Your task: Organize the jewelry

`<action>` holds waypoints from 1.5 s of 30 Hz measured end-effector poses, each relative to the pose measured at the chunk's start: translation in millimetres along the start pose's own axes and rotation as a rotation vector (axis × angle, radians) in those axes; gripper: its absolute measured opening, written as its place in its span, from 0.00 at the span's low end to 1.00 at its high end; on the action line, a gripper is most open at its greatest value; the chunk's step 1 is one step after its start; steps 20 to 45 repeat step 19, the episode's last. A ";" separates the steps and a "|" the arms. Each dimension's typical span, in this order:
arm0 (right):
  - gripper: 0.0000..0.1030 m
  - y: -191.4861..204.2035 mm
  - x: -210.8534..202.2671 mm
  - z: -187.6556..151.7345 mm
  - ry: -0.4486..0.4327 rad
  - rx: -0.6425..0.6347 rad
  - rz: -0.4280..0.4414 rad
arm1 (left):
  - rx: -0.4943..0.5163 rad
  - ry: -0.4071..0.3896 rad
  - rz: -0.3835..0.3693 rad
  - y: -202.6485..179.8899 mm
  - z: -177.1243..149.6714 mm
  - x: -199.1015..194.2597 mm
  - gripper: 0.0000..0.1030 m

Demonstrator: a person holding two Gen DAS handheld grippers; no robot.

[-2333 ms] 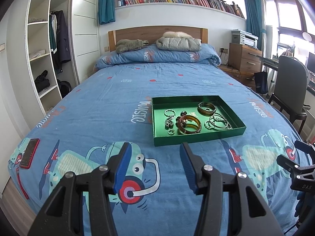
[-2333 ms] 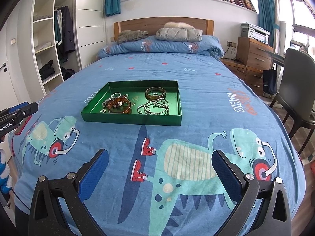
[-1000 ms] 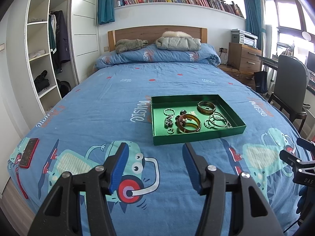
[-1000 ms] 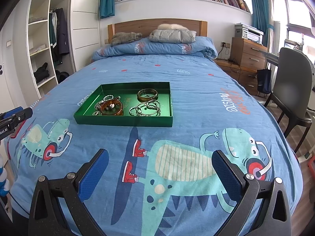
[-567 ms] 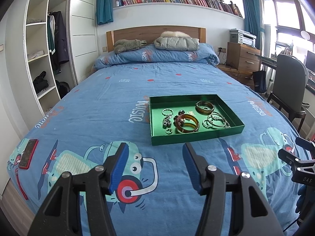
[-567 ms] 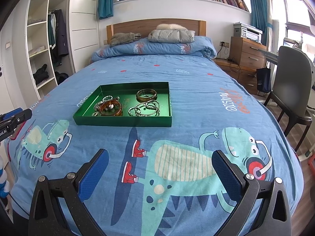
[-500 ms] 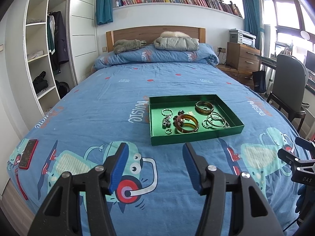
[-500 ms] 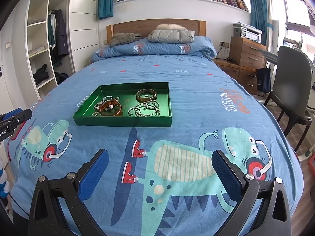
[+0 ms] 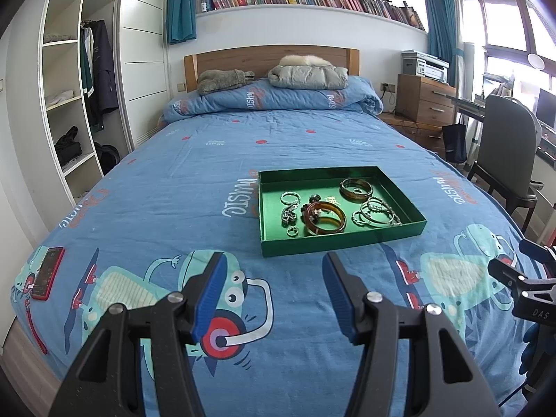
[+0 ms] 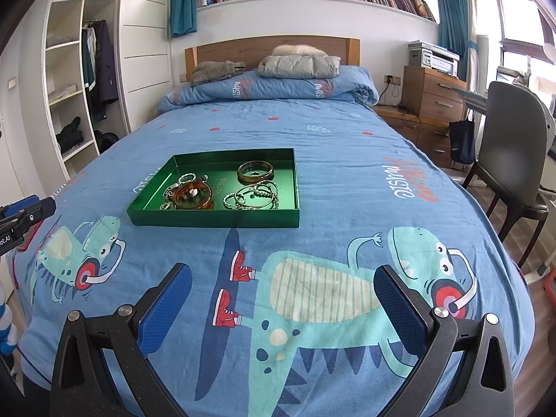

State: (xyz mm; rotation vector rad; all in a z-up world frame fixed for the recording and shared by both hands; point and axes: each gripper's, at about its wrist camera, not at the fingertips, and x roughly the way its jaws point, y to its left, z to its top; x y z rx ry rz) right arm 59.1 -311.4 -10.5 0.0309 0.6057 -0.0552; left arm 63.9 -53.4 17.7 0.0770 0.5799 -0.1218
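A green tray (image 9: pixel 342 241) sits on a bed (image 9: pixel 208 180) covered by a blue dinosaur-print sheet, about midway down the mattress. Inside it lies the jewelry: an amber bangle (image 9: pixel 325 218) near the front, a darker bangle (image 9: pixel 356 190) toward the back right, a cluster of silver bracelets (image 9: pixel 376 213) at the right, a silver chain (image 9: pixel 288 215) with a ring-shaped loop above it at the left, and a small ring (image 9: pixel 292 231) by the front wall. In the right view the same tray (image 10: pixel 215 218) lies ahead and to the left, with the amber bangle (image 10: pixel 193 195), the darker bangle (image 10: pixel 255 171) and the silver bracelets (image 10: pixel 252 195) all inside it. The left gripper (image 9: pixel 274 279) hovers over the sheet just short of the tray's front wall, its 2 blue-padded fingers (image 9: pixel 210 292) parted to a moderate gap with nothing between them. The right gripper (image 10: pixel 278 299) hovers over the printed dinosaur, well short of the tray, its fingers (image 10: pixel 166 307) spread wide and holding nothing. A red phone (image 9: pixel 47 272) lies near the bed's left edge. A grey chair (image 10: pixel 514 173) stands to the right of the bed, and folded bedding (image 9: pixel 274 99) is piled at the headboard.
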 end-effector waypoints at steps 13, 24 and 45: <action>1.00 -1.4 -3.1 1.3 -0.016 0.009 -0.023 | 0.000 0.004 -0.009 -0.1 1.5 -1.7 0.54; 1.00 -3.6 -3.6 1.6 -0.022 0.016 -0.029 | -0.001 0.005 -0.010 -0.5 1.5 -2.1 0.54; 1.00 -3.6 -3.6 1.6 -0.022 0.016 -0.029 | -0.001 0.005 -0.010 -0.5 1.5 -2.1 0.54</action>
